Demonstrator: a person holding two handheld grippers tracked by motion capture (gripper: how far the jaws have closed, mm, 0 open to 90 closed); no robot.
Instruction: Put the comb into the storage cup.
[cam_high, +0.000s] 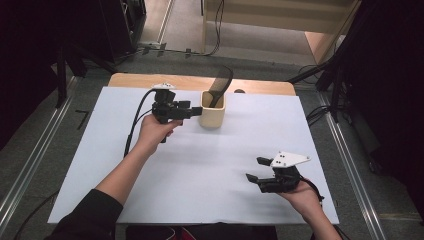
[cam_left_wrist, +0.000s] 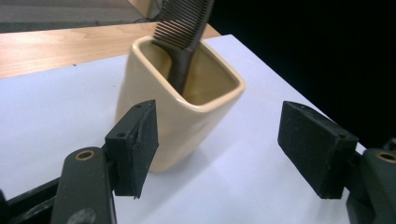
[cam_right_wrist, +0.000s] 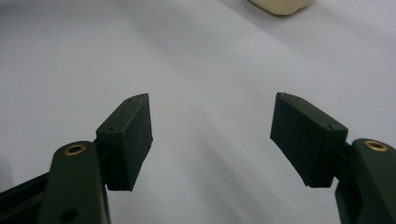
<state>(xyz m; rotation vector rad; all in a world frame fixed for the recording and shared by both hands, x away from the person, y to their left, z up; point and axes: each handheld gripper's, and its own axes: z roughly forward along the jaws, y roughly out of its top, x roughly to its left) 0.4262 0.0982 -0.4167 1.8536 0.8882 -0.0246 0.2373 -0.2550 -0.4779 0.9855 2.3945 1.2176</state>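
Judging by how things sat, the comb was already standing in the cream cup toward the back of the worktop, so the job looked pretty much done. Left gripper hung beside the cup with jaws spread and empty, and the right gripper rested near the front, also released.

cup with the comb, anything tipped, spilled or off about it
Nothing stands out. The cream cup stands upright on the white sheet, with the black comb leaning inside it, teeth up. The left tongs are open beside the cup, not touching it.
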